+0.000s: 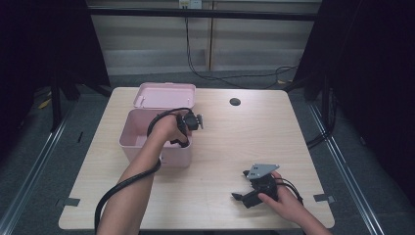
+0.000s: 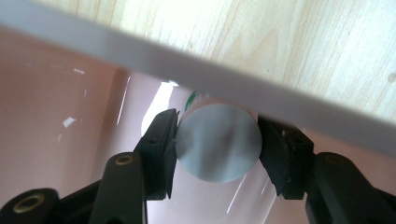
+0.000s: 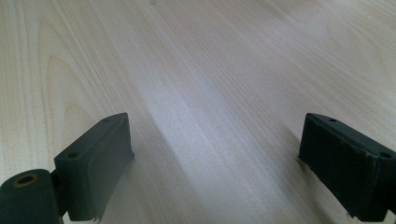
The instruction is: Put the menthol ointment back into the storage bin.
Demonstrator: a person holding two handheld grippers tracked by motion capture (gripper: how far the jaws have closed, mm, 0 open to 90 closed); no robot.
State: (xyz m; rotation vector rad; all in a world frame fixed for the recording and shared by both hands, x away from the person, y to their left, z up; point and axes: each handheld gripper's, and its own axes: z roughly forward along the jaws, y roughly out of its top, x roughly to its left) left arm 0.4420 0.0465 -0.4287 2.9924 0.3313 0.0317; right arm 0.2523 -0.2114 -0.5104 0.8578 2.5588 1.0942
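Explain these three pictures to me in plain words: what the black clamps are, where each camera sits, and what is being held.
A person holds a hand-operated two-jaw clamp in each hand. The high view looks down on a wooden table; the other two cameras ride on the clamps and look along their jaws. On the table stands an open pink box, its lid behind it. The left gripper reaches into the box, shut on a round grey-ended container. The right gripper rests open over bare table.
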